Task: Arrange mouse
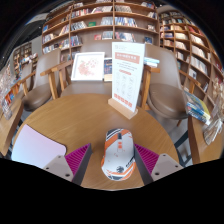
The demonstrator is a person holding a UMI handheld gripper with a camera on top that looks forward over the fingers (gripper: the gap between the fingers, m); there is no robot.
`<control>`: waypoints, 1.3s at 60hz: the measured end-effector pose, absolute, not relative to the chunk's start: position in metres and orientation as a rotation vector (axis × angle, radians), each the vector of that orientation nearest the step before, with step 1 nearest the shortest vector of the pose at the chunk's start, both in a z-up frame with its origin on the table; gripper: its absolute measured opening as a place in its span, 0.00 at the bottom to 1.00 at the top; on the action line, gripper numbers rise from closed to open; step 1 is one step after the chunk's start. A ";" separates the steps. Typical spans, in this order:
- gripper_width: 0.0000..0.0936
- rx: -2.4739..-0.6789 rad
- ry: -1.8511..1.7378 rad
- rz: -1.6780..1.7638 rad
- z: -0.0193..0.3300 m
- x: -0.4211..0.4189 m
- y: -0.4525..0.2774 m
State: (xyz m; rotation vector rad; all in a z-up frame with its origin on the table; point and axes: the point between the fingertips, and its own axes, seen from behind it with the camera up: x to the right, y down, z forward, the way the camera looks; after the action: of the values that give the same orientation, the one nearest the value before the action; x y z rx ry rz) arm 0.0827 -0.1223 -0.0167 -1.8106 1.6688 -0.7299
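Observation:
A white mouse (118,155) with orange and dark markings lies on the round wooden table (90,120), pointing away from me. It stands between the two fingers of my gripper (114,160). The gripper is open. The left magenta pad (79,158) stands apart from the mouse, with bare wood showing between them. The right pad (147,157) is close beside the mouse's right side. A pale mat (36,146) lies on the table to the left of the left finger.
A white and orange sign stand (127,76) stands upright at the table's far side, beyond the mouse. A framed picture (88,65) leans behind it to the left. Wooden chairs (45,85) ring the table. Bookshelves (100,20) fill the background.

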 end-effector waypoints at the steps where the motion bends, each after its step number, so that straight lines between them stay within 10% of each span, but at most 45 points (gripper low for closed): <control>1: 0.89 -1.809 1.669 -0.727 -0.017 0.084 -0.121; 7: 0.83 -1.798 1.668 -0.735 -0.016 0.088 -0.122; 11: 0.50 -1.792 1.671 -0.749 -0.016 0.092 -0.124; 15: 0.46 -1.803 1.686 -0.762 -0.016 0.092 -0.125; 44: 0.45 -1.737 1.488 -0.706 0.105 0.024 0.042; 78: 0.60 -1.844 1.626 -0.687 -0.011 -0.020 0.130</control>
State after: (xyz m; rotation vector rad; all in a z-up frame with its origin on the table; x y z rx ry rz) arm -0.0205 0.1300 -0.0108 -1.8445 1.6263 -0.6866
